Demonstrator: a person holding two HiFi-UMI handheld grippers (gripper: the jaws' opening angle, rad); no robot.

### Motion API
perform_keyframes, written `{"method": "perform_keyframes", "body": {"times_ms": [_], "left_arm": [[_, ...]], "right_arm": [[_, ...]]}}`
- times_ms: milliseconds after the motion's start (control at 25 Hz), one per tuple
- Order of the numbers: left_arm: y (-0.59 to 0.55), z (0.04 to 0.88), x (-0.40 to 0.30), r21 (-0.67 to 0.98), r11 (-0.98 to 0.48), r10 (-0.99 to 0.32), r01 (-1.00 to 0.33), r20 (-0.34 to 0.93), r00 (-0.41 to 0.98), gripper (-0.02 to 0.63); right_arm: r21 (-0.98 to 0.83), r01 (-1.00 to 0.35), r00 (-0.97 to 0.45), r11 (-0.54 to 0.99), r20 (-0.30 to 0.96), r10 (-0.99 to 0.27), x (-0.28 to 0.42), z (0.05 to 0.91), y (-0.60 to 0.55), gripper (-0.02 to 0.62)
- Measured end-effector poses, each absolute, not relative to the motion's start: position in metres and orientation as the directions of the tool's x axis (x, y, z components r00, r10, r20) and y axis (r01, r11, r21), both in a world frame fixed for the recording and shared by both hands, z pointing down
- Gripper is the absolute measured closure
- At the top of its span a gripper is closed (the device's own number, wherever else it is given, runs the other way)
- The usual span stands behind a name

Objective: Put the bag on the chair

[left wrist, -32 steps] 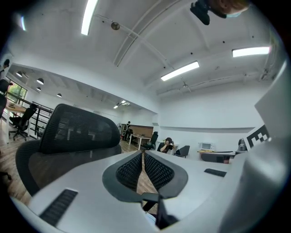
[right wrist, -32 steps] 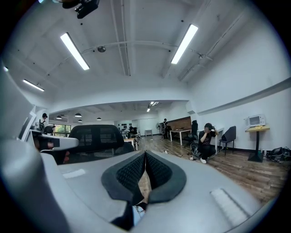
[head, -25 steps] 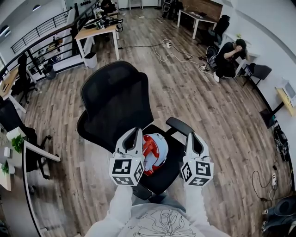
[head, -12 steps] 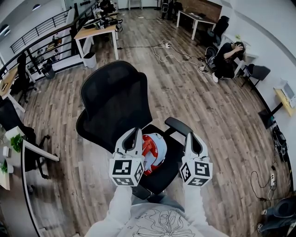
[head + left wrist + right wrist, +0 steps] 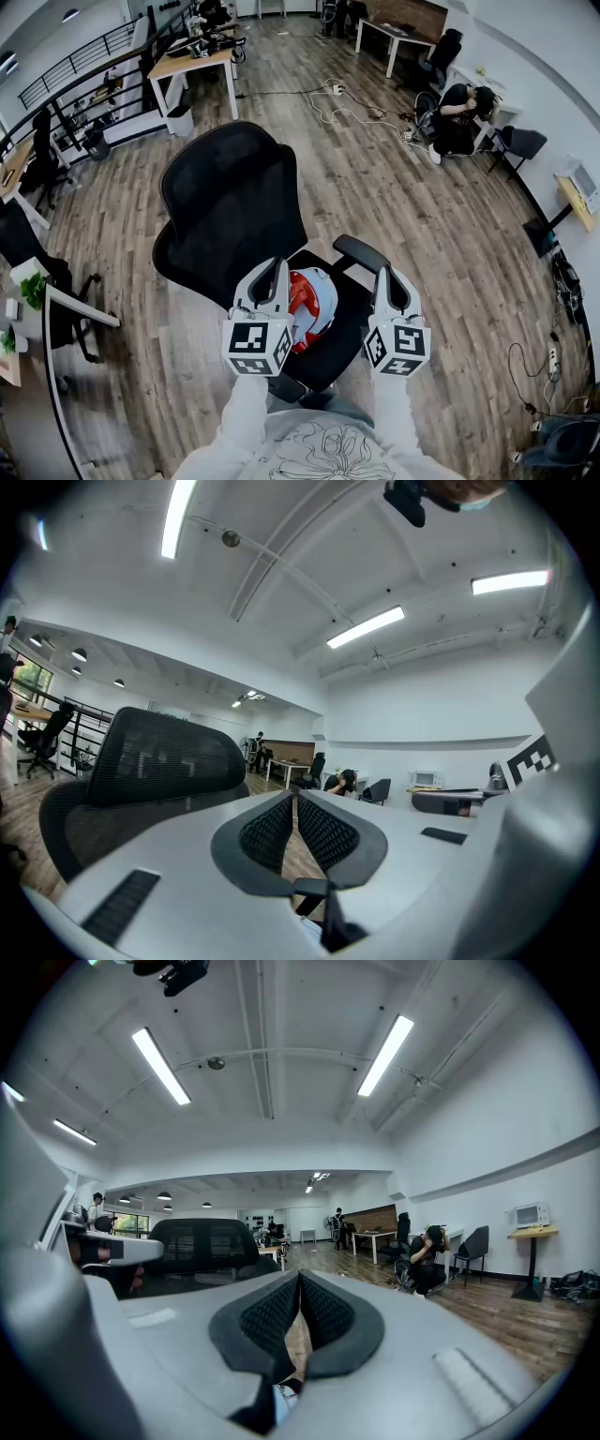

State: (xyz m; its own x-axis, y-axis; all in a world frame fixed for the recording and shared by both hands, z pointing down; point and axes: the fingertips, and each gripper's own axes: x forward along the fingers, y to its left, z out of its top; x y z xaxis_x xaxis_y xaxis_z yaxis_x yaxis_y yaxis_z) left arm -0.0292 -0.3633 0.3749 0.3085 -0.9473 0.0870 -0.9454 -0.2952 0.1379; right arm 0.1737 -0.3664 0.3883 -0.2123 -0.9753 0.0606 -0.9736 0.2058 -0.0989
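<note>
A black mesh office chair (image 5: 234, 206) stands in the middle of the wooden floor. A red, white and pale blue bag (image 5: 314, 298) is over its seat, between my two grippers; whether it rests on the seat or hangs just above it I cannot tell. My left gripper (image 5: 274, 267) is at the bag's left edge and my right gripper (image 5: 389, 277) is near the right armrest. Both point forward, level. In the left gripper view the pads (image 5: 281, 832) meet, with a dark strap (image 5: 328, 921) caught low between them. The right gripper view shows the same: shut pads (image 5: 319, 1321) and a dark strap (image 5: 253, 1410).
A person (image 5: 459, 117) crouches by the far right wall next to a dark chair (image 5: 520, 145). Cables (image 5: 347, 108) trail across the floor beyond the chair. Desks stand at the back left (image 5: 192, 66) and back (image 5: 394, 37). A white desk edge (image 5: 80, 314) is close on the left.
Almost nothing has moved. Both grippers and the bag hold their places, and the view has shifted very slightly.
</note>
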Motion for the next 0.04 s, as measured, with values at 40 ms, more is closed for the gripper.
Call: {"method": "perform_keyframes", "body": {"times_ms": [40], "left_arm": [[-0.3628,0.3754,-0.0286,0.137,-0.296,-0.947,-0.945,0.087,0.309,0.583]], "right_arm": [[-0.099,-0.974,-0.212,0.205,0.061,-0.975,0.1741,0.389,-0.366,0.583]]}}
